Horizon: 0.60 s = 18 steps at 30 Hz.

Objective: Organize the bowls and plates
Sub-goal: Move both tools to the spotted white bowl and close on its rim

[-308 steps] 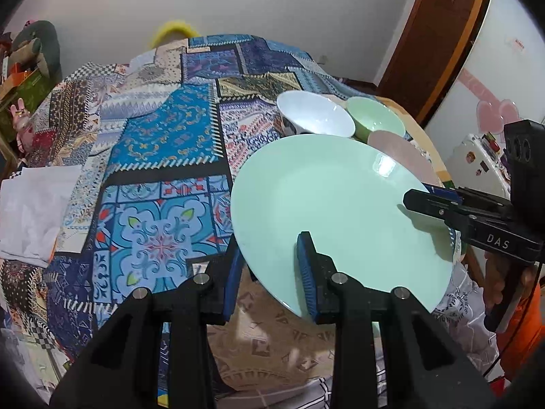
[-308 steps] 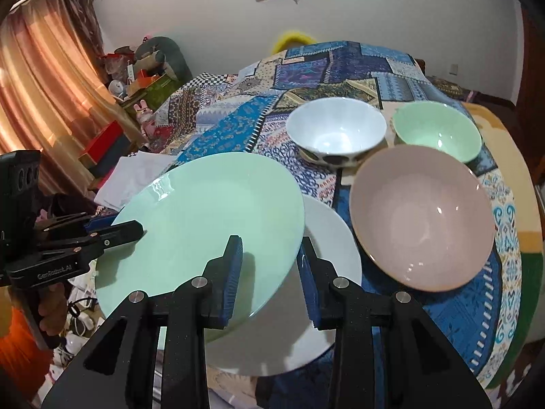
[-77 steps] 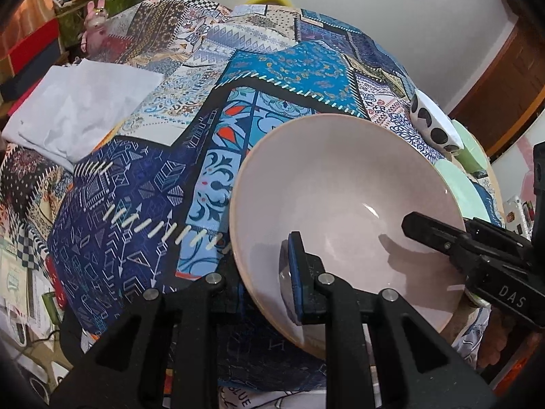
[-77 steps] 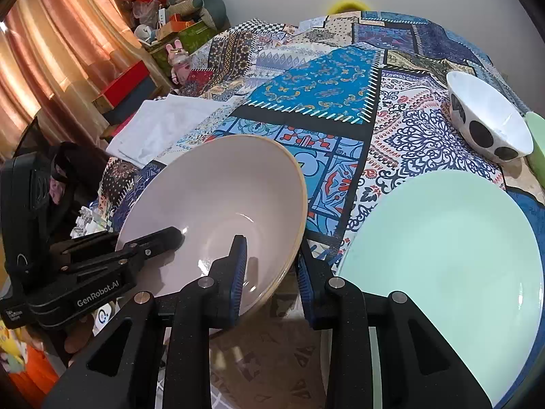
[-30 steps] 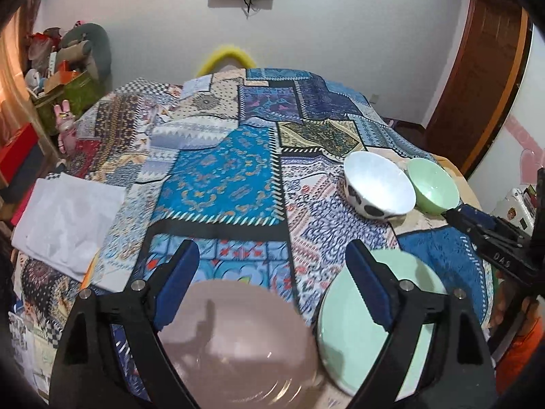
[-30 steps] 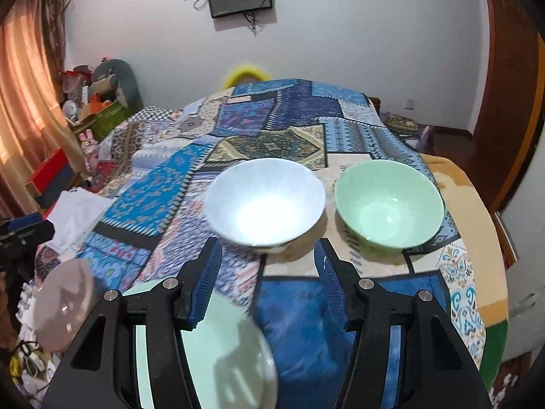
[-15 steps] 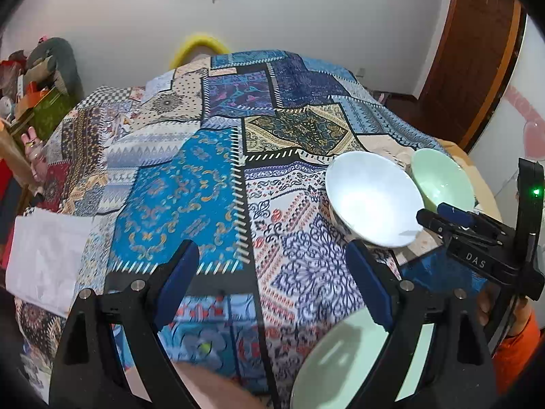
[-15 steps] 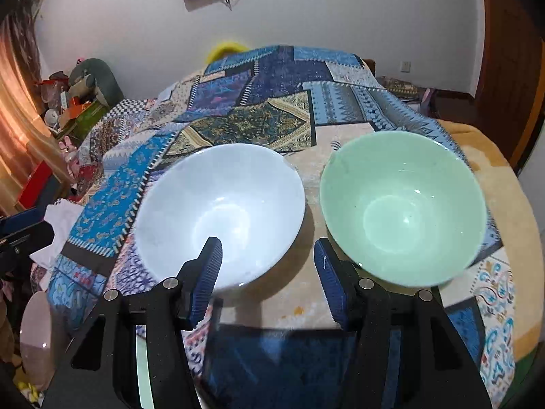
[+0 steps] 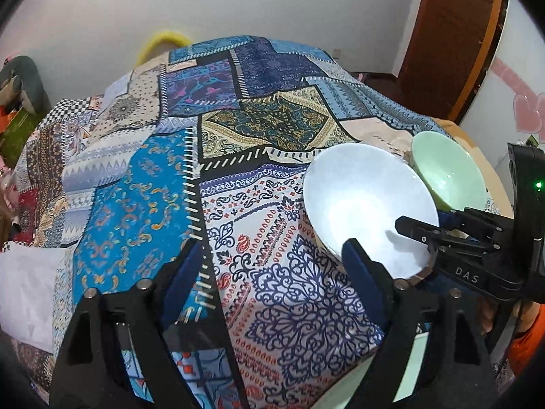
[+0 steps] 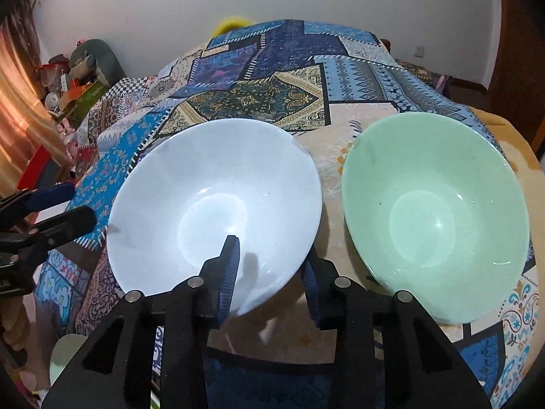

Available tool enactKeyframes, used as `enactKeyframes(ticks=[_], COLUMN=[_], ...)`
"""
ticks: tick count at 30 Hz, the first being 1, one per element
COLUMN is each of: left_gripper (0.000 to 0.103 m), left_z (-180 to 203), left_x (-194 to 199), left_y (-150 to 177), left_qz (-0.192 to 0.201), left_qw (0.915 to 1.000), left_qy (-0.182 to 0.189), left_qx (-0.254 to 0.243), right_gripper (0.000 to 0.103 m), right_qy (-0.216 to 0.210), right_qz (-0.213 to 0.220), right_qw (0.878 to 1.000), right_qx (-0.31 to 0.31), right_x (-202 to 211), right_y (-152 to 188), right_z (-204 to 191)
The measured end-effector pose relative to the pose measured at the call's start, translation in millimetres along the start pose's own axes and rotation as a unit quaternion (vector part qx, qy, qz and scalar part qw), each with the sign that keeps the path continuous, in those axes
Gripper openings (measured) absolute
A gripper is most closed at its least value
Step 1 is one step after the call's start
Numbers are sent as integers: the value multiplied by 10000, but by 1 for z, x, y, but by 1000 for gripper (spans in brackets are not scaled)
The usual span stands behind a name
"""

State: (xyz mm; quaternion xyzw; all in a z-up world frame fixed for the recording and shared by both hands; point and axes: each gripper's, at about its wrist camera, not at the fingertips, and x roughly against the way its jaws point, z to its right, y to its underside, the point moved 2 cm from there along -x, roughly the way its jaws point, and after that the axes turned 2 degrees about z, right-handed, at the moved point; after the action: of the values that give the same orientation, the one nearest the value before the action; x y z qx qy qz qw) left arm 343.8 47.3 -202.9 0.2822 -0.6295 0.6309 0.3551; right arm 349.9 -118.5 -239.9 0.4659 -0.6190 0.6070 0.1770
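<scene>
Right wrist view is showing the right gripper (image 10: 269,272) straddling the near rim of the white bowl (image 10: 214,211): one blue pad is sitting inside the bowl, the other outside its wall. Its jaws have just been closing with the rim between them, and they are standing narrow now, though whether the pads are already pressing on the bowl I cannot tell. The white bowl is resting on the patchwork cloth (image 10: 272,68) covering the tabletop, and the green bowl (image 10: 432,214) is sitting just beside it on the right, upright and empty.

At the left edge of that view the left gripper (image 10: 51,204) is hovering near the white bowl's left side. From the left wrist view, the left gripper (image 9: 272,266) is standing wide apart over the cloth (image 9: 136,187) with nothing between its pads; its jaws have just been closing a little. The white bowl (image 9: 368,201) is lying to its right, with the right gripper (image 9: 439,228) reaching over the rim, and the green bowl (image 9: 446,170) is lying beyond. A pale green plate (image 9: 408,368) is peeking in at the near right corner.
</scene>
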Motion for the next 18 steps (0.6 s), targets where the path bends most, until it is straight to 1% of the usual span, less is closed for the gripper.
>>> enactKeyframes(ticks=[2,5,7,9,11,15,17,18], left_gripper=[74,71,67,66,62,57,47,45], left_z=[0,-1,-2,-2,-2,-2,-3,-3], left_x=[-8,-19,-22,-26,-30,-36,-41,-42], left_y=[-1,-1,0,0,0,5,7,8], left_qz=[-147,-347,-389,-430,-564,-768,-883,-932], left_qw=[9998,9989,9987,9985,9975,9963,9951,9945], left_qy=[166,308,315,328,404,356,398,417], left_qx=[-17,64,91,101,161,173,219,250], right_gripper=[30,29,28,28,27,27,27,27], right_qy=[44,-30,-194,-345,-452,-655,-792,-821], right_qz=[11,17,-18,-42,-52,-122,-191,-201], right_qw=[9999,9996,9992,9985,9975,9954,9946,9945], right_qx=[151,272,348,433,548,689,648,625], right_x=[0,0,1,1,2,3,3,2], right_y=[0,0,1,1,2,5,6,6], right_z=[-3,-5,-9,-14,-21,-32,-34,-35])
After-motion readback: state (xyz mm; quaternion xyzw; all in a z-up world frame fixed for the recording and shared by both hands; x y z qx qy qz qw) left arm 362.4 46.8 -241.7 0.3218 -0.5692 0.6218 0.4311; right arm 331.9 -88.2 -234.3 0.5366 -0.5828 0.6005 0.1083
